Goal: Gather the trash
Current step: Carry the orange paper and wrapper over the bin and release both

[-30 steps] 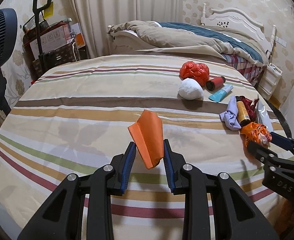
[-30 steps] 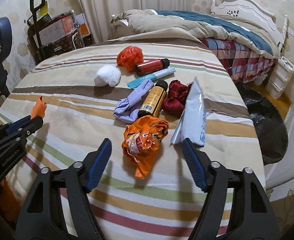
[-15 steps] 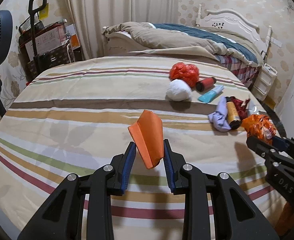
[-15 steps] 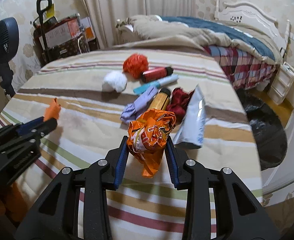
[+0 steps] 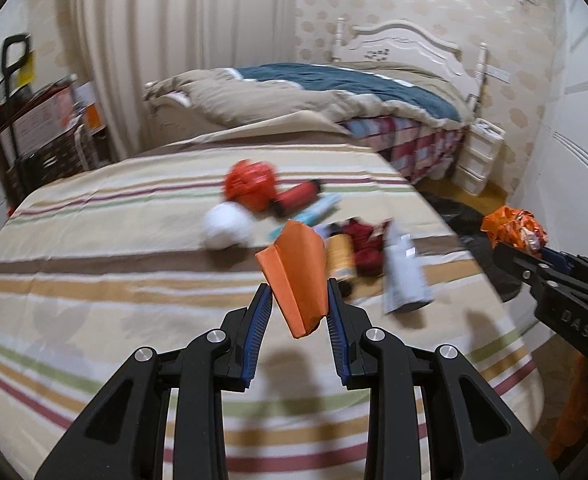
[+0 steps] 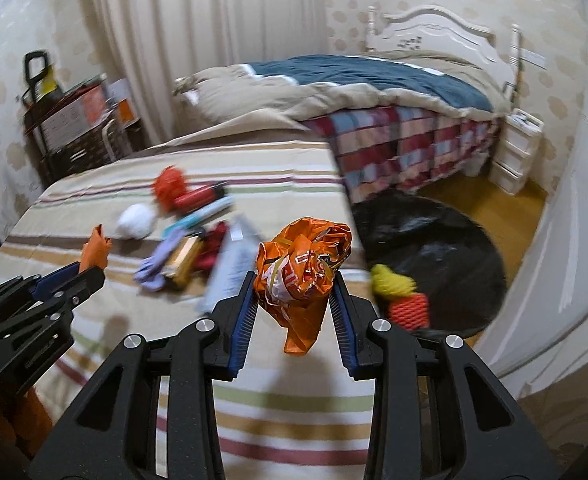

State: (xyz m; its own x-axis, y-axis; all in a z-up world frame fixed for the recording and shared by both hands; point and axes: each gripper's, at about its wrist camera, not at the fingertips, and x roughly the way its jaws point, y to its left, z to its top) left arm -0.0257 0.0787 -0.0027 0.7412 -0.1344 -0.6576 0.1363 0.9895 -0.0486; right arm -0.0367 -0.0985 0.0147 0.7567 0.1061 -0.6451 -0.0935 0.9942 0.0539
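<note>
My left gripper [image 5: 297, 300] is shut on a folded orange paper [image 5: 297, 276] and holds it above the striped table [image 5: 94, 280]. My right gripper [image 6: 294, 284] is shut on a crumpled orange snack wrapper [image 6: 301, 268], lifted near the table's right edge. The right gripper with the wrapper [image 5: 513, 230] also shows at the right of the left wrist view. A black trash bag [image 6: 445, 248] lies open on the floor to the right, with a yellow and an orange piece [image 6: 407, 306] in it.
On the table lie a red crumpled ball [image 5: 250, 184], a white ball [image 5: 226, 228], a red can [image 5: 297, 196], a teal tube [image 5: 321, 210], a gold bottle [image 5: 339, 256], a dark red cloth [image 5: 367, 248], a white pouch [image 5: 403, 276] and a purple cloth [image 6: 158, 260]. A bed stands behind.
My right gripper closed on the orange wrapper, lifted it and swung right toward the black bag. My left gripper moved right with the orange paper still in it.
</note>
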